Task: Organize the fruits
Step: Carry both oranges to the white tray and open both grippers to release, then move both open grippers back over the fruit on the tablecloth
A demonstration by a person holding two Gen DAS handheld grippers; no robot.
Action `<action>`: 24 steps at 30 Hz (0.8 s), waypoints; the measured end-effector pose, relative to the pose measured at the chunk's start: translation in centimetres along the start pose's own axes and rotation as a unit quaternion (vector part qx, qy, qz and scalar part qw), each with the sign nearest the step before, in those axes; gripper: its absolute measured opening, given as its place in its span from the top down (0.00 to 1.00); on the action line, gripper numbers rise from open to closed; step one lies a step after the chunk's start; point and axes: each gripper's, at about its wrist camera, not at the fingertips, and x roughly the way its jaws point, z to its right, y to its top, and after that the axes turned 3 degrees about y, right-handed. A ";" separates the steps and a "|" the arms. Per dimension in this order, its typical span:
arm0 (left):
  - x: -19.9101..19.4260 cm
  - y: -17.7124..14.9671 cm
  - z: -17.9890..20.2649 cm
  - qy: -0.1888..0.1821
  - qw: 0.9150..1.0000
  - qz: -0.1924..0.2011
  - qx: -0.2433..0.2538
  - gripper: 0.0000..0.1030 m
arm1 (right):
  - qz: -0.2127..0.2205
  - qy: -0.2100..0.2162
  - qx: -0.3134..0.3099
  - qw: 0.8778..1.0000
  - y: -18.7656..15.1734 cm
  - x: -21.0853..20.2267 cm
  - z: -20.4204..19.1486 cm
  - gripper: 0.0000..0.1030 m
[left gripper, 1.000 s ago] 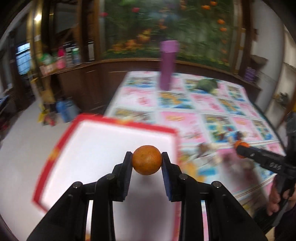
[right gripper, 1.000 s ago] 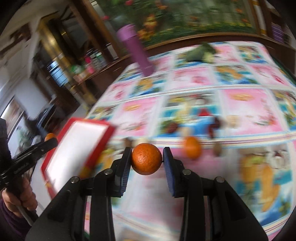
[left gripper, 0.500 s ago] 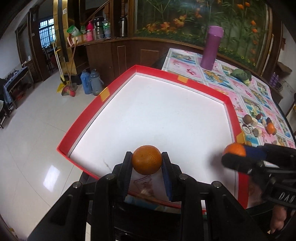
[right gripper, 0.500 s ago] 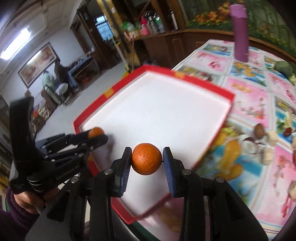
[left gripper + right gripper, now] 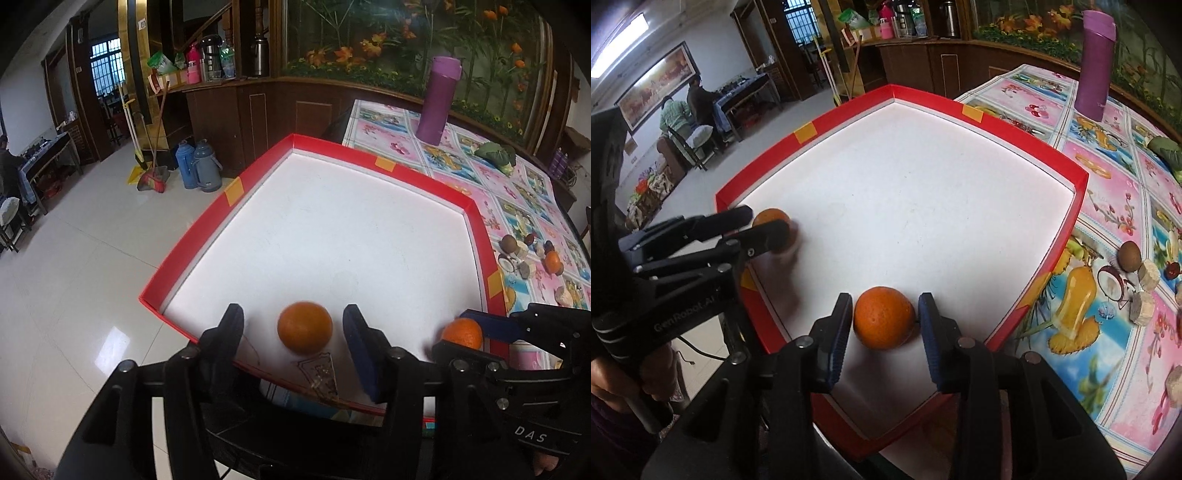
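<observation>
A red-rimmed box (image 5: 236,190) with a white floor lies at the table's corner; it also shows in the right wrist view (image 5: 1082,177). My left gripper (image 5: 293,328) is open, and an orange (image 5: 304,326) lies free on the box floor between its fingers. My right gripper (image 5: 882,321) is open around a second orange (image 5: 884,317) resting on the box floor. In the left wrist view the right gripper (image 5: 476,334) stands at the lower right with that orange (image 5: 461,334). In the right wrist view the left gripper (image 5: 759,230) stands at the left with its orange (image 5: 774,225).
A purple bottle (image 5: 439,99) stands far back on the flowered tablecloth (image 5: 1108,177). A small orange (image 5: 553,261) and several small fruits and pieces (image 5: 1137,277) lie right of the box. A green vegetable (image 5: 495,153) lies further back. Left of the box is open floor.
Both grippers have opened and let their oranges go onto the box floor. Both have come lower over the box's near edge.
</observation>
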 end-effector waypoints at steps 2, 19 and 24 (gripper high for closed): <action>-0.4 0.2 -0.1 0.000 1.000 0.004 -0.002 0.45 | 0.014 0.004 0.005 1.000 -0.2 -1.0 0.3 0.56; -4.0 1.3 8.7 -0.085 0.993 0.034 0.076 0.37 | 0.095 -0.108 0.126 0.982 -8.4 -11.8 13.3 0.49; -4.4 0.7 12.7 -0.121 0.986 0.024 0.114 0.37 | 0.093 -0.143 0.165 0.971 -11.3 -14.0 16.6 0.49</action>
